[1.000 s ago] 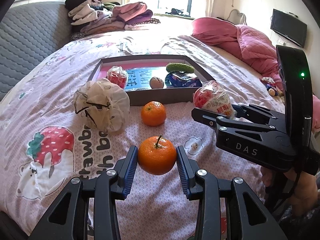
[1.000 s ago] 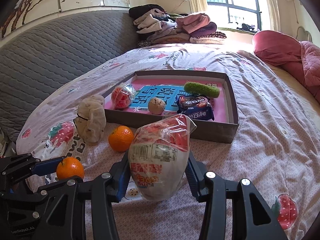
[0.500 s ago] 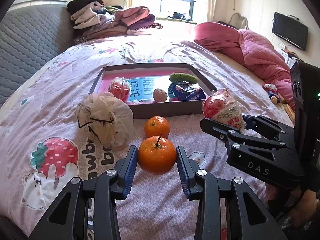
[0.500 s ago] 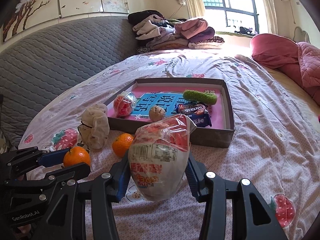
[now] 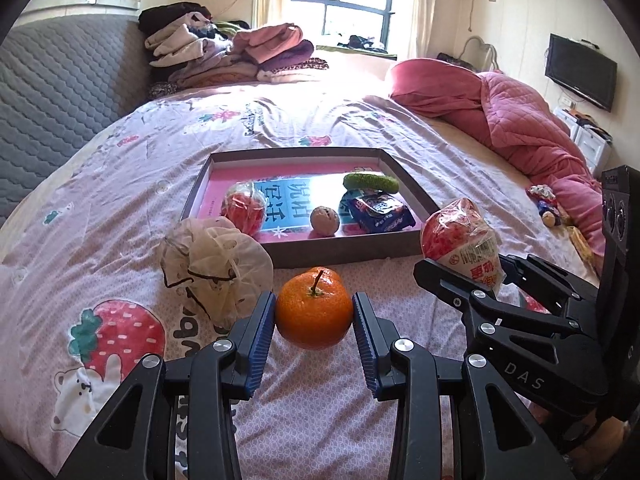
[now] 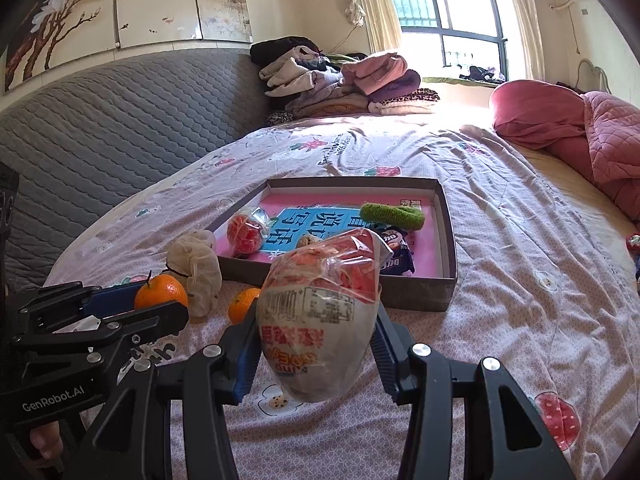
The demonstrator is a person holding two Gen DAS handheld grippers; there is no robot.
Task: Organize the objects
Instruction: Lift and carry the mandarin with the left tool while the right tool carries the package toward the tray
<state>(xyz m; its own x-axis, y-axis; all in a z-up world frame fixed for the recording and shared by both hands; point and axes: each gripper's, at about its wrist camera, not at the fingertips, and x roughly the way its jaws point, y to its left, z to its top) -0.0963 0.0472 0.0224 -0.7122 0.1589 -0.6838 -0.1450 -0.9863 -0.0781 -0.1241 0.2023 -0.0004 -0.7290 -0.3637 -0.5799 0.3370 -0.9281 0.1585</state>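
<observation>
My left gripper [image 5: 314,314] is shut on a stemmed orange [image 5: 314,308], held just above the bedspread; the same orange [image 6: 160,290] shows at the left of the right wrist view. My right gripper [image 6: 316,344] is shut on a red-and-white snack bag [image 6: 320,320], held in the air beside it; the left wrist view shows this bag [image 5: 460,240] at the right. Ahead lies a shallow grey box [image 5: 340,250] holding a red snack bag [image 5: 242,208], a brownish ball [image 5: 325,221], a blue packet [image 5: 380,214] and a green fuzzy piece [image 5: 370,182]. A second orange [image 6: 242,304] rests before the box.
A crumpled pale mesh bag [image 5: 212,264] lies on the bed left of the box's near corner. Folded clothes [image 5: 232,52] are piled at the far end. A pink quilt [image 5: 520,120] fills the right side, and a grey padded headboard [image 5: 48,80] the left.
My left gripper has risen with its orange and now hides the second orange behind it. The right gripper and its bag have hardly moved.
</observation>
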